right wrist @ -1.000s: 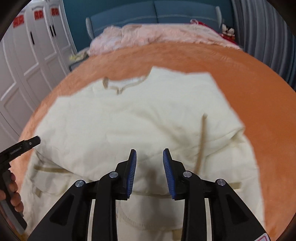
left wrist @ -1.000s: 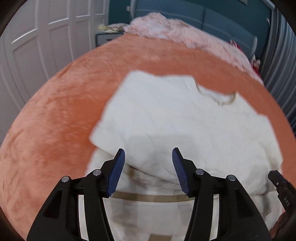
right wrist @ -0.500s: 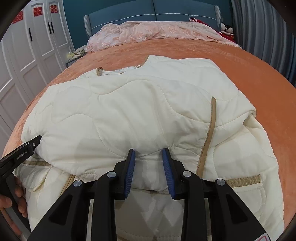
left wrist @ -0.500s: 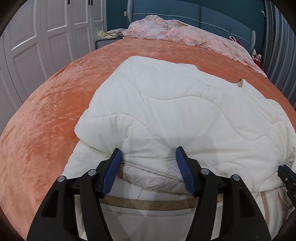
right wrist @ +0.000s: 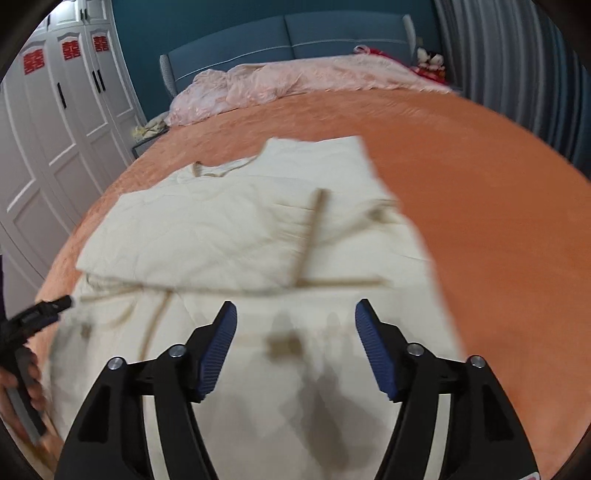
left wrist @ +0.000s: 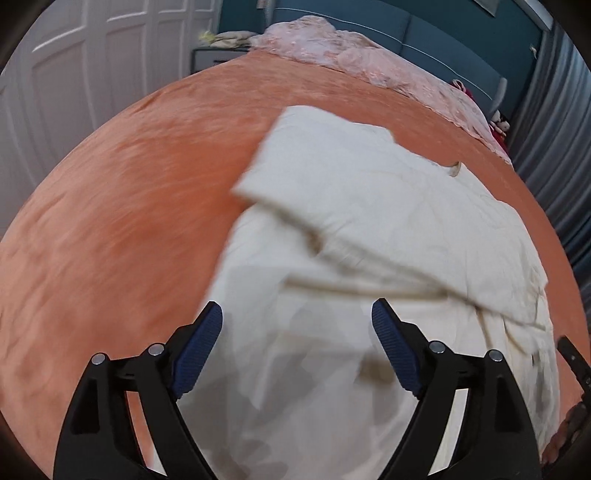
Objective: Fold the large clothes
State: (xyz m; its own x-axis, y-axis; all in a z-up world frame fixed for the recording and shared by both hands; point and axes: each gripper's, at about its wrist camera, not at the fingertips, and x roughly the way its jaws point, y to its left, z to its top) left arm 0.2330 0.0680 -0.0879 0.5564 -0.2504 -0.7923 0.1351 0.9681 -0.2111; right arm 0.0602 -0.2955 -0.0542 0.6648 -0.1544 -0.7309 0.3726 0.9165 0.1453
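Both your tongs, left [left wrist: 297, 345] and right [right wrist: 295, 345], are opening with nothing pinched, above the cream jacket [right wrist: 229, 229] on the orange bed [right wrist: 498, 229].

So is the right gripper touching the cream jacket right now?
Apart. In the right wrist view the right gripper has its jaws opening, blue pads clear above the cream jacket.

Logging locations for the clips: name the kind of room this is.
A bedroom, most likely: an orange-covered bed with a blue padded headboard, white wardrobe doors, and a cream quilted jacket spread out for folding.
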